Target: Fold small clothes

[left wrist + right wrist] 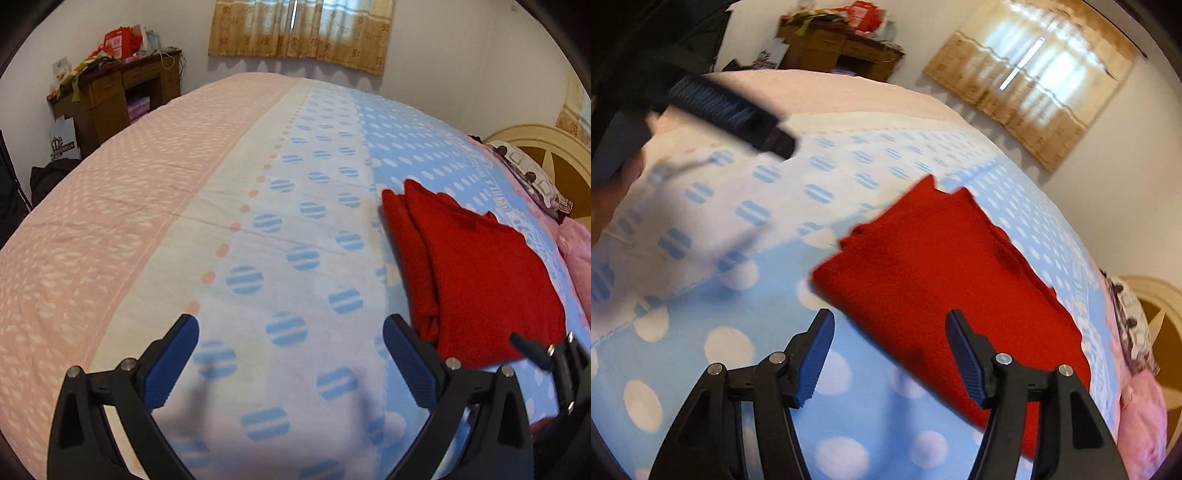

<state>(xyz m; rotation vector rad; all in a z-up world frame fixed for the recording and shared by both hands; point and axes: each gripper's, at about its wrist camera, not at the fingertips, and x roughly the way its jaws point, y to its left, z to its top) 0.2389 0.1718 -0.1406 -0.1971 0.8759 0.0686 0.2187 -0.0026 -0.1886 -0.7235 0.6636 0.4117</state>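
Both grippers hang empty above the bed, fingers spread wide with nothing between them. Nearest in the left wrist view, the left gripper point(291, 334) hovers over the pale dotted middle strip of the sheet point(258, 229), its shadow blurred on the cloth below. In the right wrist view the right gripper point(889, 339) sits over the blue strip, its right finger in front of the near edge of the red garment point(945, 280); whether it touches the cloth cannot be told, since the picture is smeared by motion.

Just beyond the fingers lies that garment, on the blue part of the sheet to the left gripper's right. It looks folded already: a compact, roughly rectangular stack with layered edges showing along its left side and a slightly ragged far end. I judge this piece finished or nearly so, perhaps wanting only a last tidy of the far edge.

No other loose clothes show on the sheet, so what is left cannot be told.

Farther off are a pillow point(532, 173) by the headboard point(546, 140), a cluttered desk point(114, 92) and a curtain point(299, 29).
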